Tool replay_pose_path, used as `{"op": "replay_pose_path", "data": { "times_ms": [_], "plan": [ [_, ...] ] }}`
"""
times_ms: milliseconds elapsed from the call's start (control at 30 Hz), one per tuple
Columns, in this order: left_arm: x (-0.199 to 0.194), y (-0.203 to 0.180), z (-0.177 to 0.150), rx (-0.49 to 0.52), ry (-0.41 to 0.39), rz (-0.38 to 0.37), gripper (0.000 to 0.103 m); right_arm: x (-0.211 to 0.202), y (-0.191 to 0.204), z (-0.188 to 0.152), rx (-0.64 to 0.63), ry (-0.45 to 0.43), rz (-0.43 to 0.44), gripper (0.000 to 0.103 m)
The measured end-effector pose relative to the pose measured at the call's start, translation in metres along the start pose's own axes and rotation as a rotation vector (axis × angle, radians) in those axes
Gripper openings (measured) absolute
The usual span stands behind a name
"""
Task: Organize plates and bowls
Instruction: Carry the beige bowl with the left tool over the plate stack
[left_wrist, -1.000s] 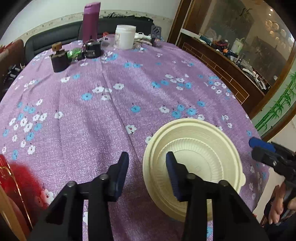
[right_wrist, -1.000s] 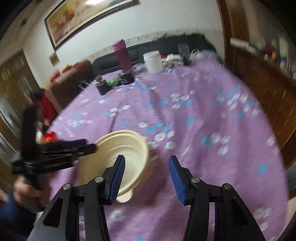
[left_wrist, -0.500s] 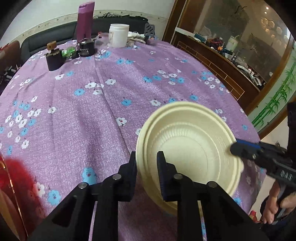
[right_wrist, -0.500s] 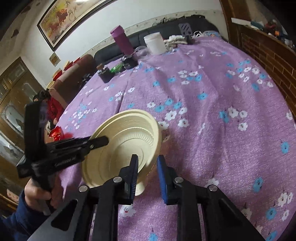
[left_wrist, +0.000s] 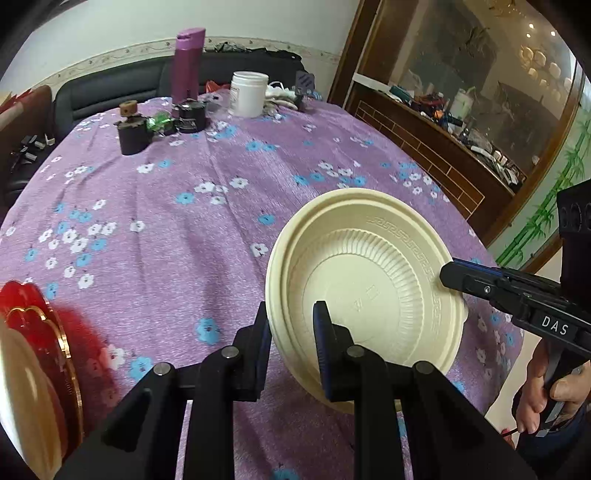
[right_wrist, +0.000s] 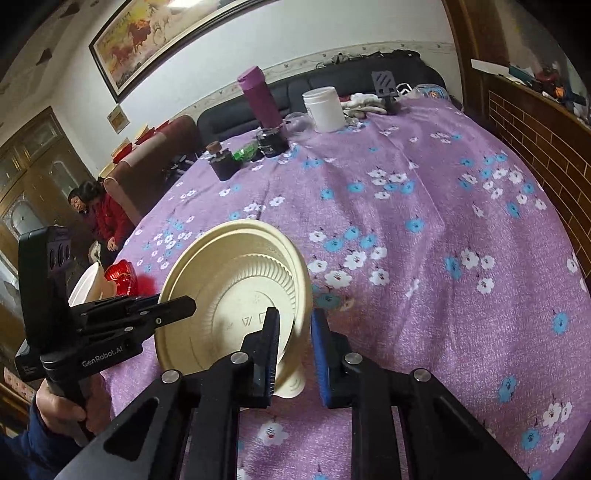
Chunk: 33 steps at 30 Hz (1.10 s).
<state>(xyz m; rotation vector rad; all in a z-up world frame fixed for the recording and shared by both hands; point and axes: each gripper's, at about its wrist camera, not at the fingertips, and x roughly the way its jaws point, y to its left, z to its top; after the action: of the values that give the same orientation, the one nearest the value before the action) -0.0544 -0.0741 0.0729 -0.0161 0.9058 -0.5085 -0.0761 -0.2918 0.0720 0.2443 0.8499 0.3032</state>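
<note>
Cream plate tilted, both grippers' jaws clamping opp rims

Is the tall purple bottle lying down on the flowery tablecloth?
No, the tall purple bottle stands upright at the far side of the purple flowery tablecloth, beside the white plastic jar.

Opposed close wrist views (shared plate)
</note>
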Motion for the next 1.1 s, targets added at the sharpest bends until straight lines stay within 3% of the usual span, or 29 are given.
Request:
{"op": "replay_pose_path", "data": {
  "times_ms": [667,1100],
  "plan": [
    [-0.089,0.042,-0.005,-0.061,-0.154,0.072,0.026,-0.012,0.078,0.031,-0.109,-0.062,0.099,0.019],
    [-0.17,0.103,-0.029,-0.155,-0.271,0.193,0.028,0.007,0.175,0.048,-0.255,-0.058,0.206,0.019]
  ]
}}
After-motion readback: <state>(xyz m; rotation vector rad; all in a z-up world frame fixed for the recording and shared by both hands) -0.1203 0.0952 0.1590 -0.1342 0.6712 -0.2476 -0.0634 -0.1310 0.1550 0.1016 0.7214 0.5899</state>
